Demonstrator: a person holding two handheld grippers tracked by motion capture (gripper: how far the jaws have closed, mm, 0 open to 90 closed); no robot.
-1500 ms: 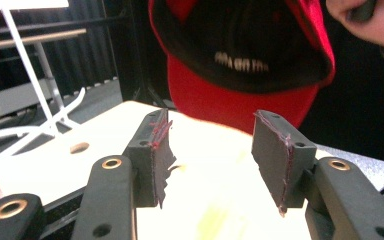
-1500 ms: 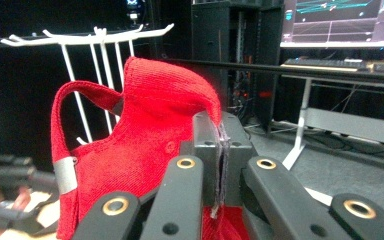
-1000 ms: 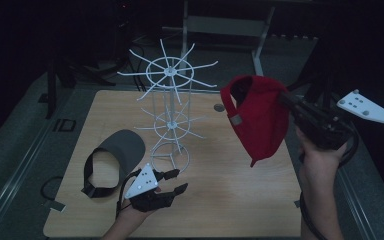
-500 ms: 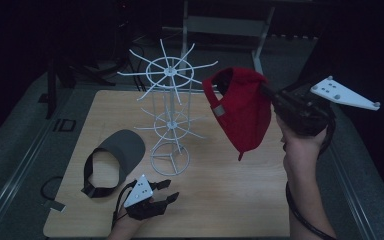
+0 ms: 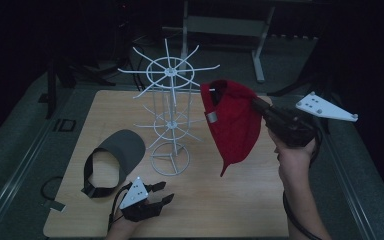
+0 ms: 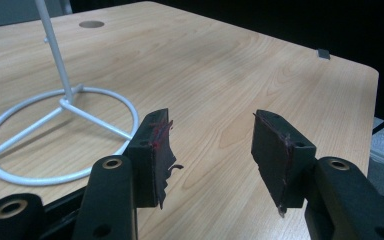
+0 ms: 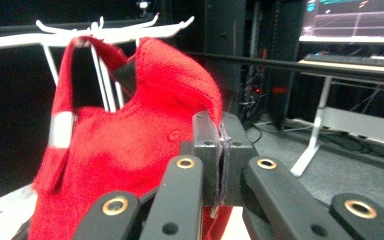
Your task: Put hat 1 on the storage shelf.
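Wooden table (image 5: pixel 230 210): one rack (image 5: pixel 169 107), one red cap (image 5: pixel 232 122), one visor (image 5: pixel 117 152).

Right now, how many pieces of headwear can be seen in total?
2. A red cap hangs in the right hand-held gripper beside the white wire rack; a grey visor lies on the table.

Showing knitted red cloth on the cap (image 5: pixel 232 122), soft and matt, with a grey woven tag on its side. Looking like thin white-coated metal wire on the rack (image 5: pixel 169 112), smooth and slightly glossy. Appearing as dark grey matt fabric on the visor (image 5: pixel 116 155) near the left edge of the table (image 5: pixel 220 205). Presenting pale wood-grain laminate on the table, smooth with a soft sheen. Showing black matt plastic on the left gripper (image 6: pixel 212 145), with worn, frayed rubber-like pads.
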